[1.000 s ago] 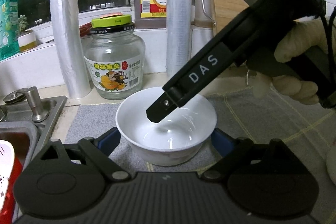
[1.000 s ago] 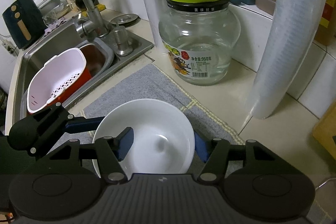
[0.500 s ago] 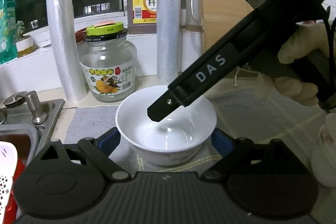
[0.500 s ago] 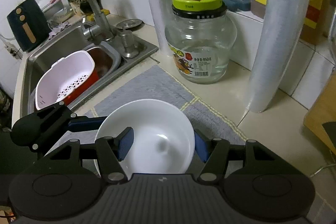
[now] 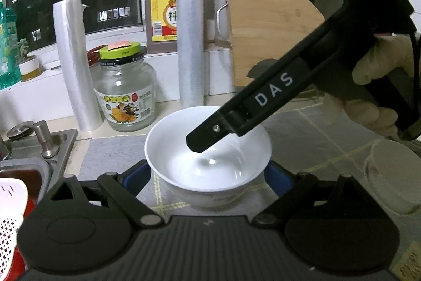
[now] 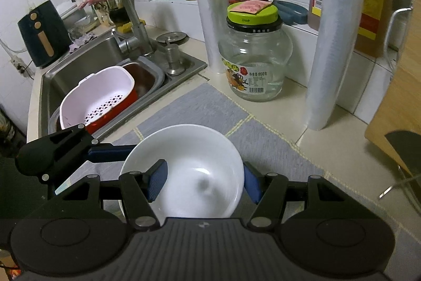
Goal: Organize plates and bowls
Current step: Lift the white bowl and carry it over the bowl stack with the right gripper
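While clasped from both sides, white bowl (image 5: pixel 208 157) upright, mouth upward, between left gripper's fingers (image 5: pixel 135 177) and right gripper's fingers (image 6: pixel 157 180).

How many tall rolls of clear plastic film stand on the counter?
2. One thinner clear film roll stands left of the green-lidded glass jar, near the steel sink; one thicker film roll stands right of it. Others may be out of view.

There are one white bowl (image 5: pixel 208 157), one glass jar (image 5: pixel 125 94) with a green lid, two upright rolls of plastic film (image 5: pixel 190 30), two large oil jugs (image 5: pixel 160 7), one wooden board (image 5: pixel 268 25) and one pink colander (image 6: pixel 98 96).
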{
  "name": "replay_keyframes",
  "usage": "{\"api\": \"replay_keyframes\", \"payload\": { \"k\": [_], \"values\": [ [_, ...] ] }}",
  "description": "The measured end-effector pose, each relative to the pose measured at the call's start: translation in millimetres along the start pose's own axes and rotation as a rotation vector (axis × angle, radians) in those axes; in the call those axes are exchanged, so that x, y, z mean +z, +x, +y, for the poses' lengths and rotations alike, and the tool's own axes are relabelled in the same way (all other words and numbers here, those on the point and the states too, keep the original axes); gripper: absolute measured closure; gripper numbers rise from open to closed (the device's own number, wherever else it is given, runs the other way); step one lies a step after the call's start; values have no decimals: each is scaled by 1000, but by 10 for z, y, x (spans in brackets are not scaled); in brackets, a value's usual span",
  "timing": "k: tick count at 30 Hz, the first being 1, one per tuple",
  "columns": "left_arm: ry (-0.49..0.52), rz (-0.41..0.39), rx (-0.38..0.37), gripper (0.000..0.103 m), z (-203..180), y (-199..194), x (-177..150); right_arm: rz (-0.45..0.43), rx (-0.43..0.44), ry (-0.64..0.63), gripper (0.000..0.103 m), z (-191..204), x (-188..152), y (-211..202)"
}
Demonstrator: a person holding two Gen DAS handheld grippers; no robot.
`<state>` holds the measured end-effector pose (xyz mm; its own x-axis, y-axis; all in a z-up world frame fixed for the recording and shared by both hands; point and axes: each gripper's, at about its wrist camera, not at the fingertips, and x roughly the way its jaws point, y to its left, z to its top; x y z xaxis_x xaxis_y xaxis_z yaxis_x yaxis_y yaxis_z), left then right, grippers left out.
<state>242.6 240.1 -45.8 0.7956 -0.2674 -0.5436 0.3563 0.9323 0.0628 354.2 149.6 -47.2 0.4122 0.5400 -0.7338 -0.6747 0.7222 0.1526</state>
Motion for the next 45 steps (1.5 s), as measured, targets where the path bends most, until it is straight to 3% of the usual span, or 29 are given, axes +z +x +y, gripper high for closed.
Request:
{"api": "replay_keyframes", "payload": {
  "k": [17, 45],
  "values": [
    [64, 7, -32, 10, -365, -370, -7, -66, -21, 3, 36, 186, -385, -542],
    [118, 16, -128, 10, -1073, -676, 54, -103, -60, 71, 35, 124, -1060, -1284]
  ]
}}
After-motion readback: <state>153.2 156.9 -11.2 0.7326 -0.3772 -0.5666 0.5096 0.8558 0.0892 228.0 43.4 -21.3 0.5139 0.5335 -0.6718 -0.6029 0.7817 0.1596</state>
